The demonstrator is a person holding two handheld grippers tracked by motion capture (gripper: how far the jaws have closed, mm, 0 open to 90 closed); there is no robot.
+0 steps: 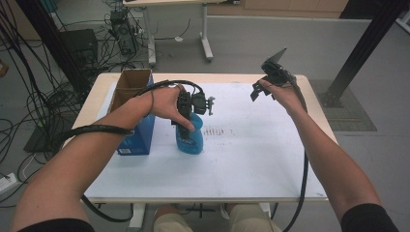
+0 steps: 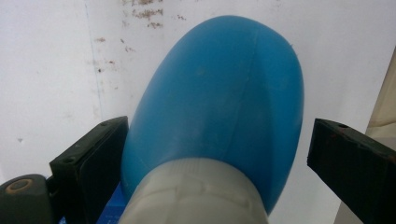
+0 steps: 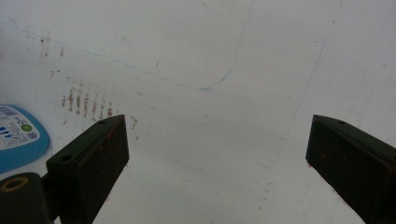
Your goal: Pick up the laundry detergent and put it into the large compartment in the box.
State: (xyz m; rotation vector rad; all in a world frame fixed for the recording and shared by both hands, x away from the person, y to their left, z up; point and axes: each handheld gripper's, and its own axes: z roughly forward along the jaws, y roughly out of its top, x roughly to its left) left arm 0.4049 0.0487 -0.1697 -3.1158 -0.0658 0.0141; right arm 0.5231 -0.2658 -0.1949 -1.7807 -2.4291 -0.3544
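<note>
A blue plastic bottle (image 1: pixel 192 141) with a pale grey cap stands on the white sheet (image 1: pixel 251 154), left of the middle. My left gripper (image 1: pixel 187 123) comes down over its top. In the left gripper view the bottle (image 2: pixel 224 93) sits between the wide-apart jaws of that gripper (image 2: pixel 219 126); the left jaw touches its side, while a small gap shows at the right jaw. My right gripper (image 1: pixel 261 91) is held up over the far right of the sheet. In its own view the right gripper (image 3: pixel 215 123) is open on nothing, with the bottle's labelled edge (image 3: pixel 18 135) at the far left.
An open cardboard box with a blue side (image 1: pixel 133 113) stands just left of the bottle. The wooden table (image 1: pixel 92 104) ends close behind both hands. Brown smudges (image 1: pixel 215 131) mark the sheet right of the bottle. Cables and table legs lie on the floor beyond.
</note>
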